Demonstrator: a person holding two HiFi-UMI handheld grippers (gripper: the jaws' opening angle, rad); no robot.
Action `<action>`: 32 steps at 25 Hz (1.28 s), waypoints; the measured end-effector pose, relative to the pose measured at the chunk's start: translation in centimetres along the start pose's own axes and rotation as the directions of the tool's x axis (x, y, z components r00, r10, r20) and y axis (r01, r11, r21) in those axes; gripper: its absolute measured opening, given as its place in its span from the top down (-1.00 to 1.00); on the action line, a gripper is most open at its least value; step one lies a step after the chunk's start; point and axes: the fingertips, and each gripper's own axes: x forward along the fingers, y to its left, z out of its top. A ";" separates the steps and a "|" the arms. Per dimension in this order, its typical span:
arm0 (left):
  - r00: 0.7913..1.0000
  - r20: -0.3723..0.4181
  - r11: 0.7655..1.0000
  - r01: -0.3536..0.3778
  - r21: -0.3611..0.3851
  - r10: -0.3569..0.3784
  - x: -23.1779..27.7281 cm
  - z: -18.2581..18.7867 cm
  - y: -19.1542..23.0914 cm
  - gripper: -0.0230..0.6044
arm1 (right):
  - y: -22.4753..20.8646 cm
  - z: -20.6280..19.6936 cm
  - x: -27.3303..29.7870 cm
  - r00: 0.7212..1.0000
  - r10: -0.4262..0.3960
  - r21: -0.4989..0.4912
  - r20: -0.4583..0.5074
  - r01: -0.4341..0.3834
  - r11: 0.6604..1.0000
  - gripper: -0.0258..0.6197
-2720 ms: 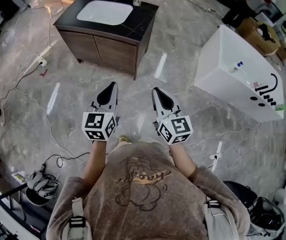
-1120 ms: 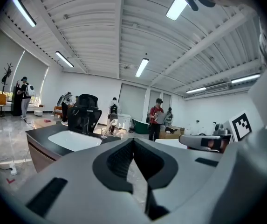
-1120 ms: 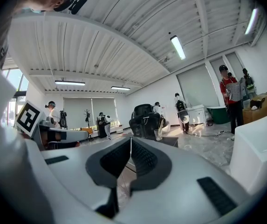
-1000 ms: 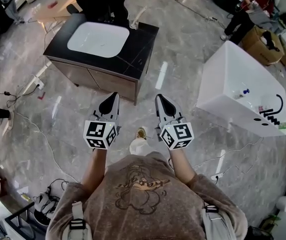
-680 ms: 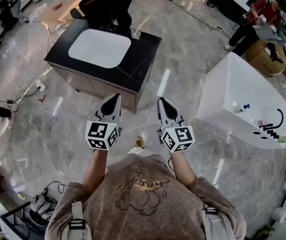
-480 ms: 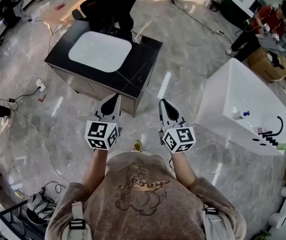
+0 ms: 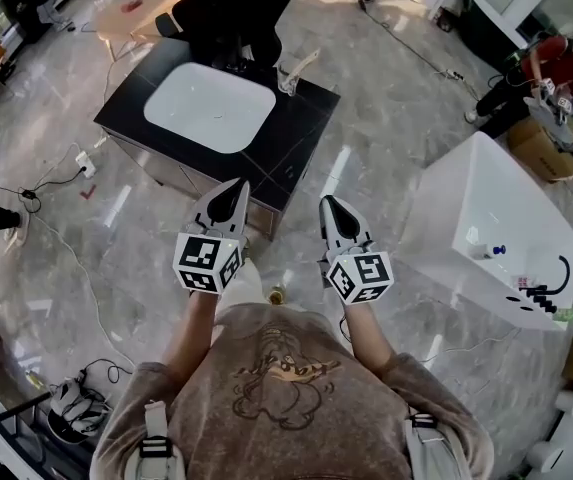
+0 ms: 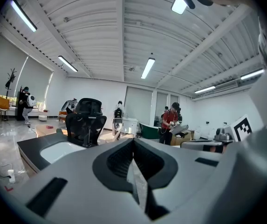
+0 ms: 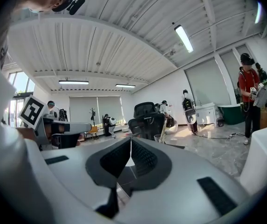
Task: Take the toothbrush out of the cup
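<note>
Room: open hall with a glossy grey marble floor [image 7: 386,118]; ribbed white ceiling with strip lights in both gripper views; cables trail over the floor left of the fingers.
Surface: black countertop [image 7: 301,128] of a wood-fronted vanity cabinet, directly ahead of both sets of fingertips; its near edge lies just beyond the left gripper's tips.
Basin: one white basin [image 7: 210,106] sunk in that top, ahead and left of the left fingers.
Chair: one black office chair [image 7: 236,3] behind the vanity.
Left gripper [image 7: 238,184]: fingers pressed together at the tips, nothing between them.
Cup: one clear cup [image 7: 288,80] on the far right corner of the countertop; ahead of the fingers, between the lines of the two grippers, well apart from both.
Toothbrush: one pale toothbrush [image 7: 302,65] standing in the cup; long axis tilted, its top leaning away from the fingers and to the right.
Right gripper [image 7: 326,204]: fingers pressed together, holding nothing; in its own view the cup [image 9: 158,138] and toothbrush [image 9: 164,126] show just right of the tips.
Bathtub: one white bathtub [image 7: 486,218], right of the right fingers.
Grippers counted: two, side by side, both level.
</note>
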 end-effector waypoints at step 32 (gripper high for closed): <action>0.973 -0.059 0.974 0.224 0.027 -0.222 17.4 3.9 12.0 0.87 | -4.4 4.6 18.8 0.987 -0.150 0.019 0.056 0.149 0.989 0.86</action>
